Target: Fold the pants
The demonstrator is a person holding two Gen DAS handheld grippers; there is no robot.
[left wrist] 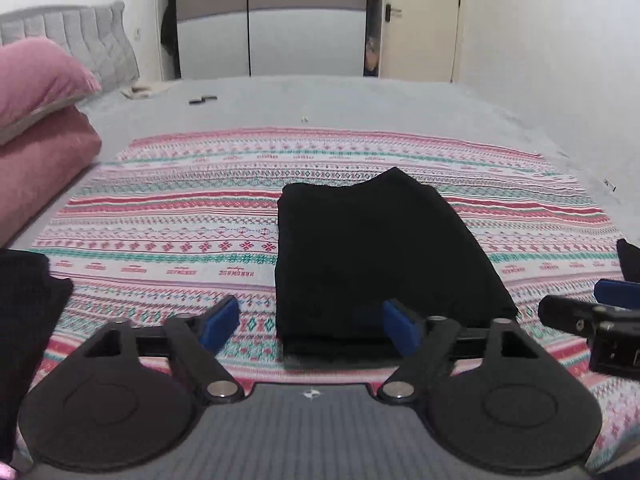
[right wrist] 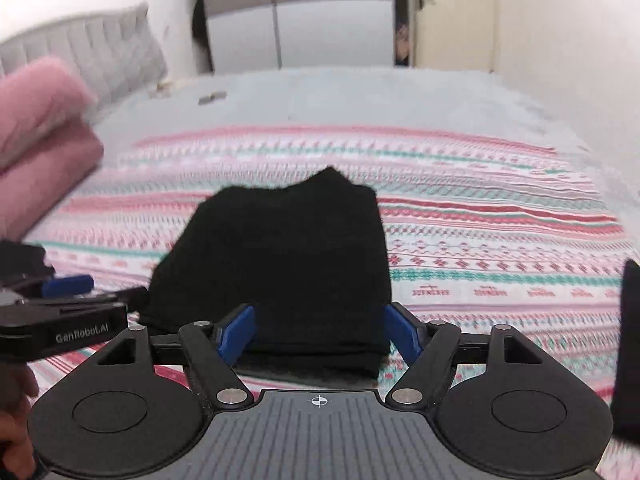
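folded pants lying free on the patterned cloth

the black pants are sitting folded in a compact stack on the striped patterned cloth, which is covering the grey bed. the left gripper is standing spread wide, nothing between its blue pads. the right gripper is standing apart too, its pads flanking the stack's near edge without pinching it. pink pillows are resting at the left.
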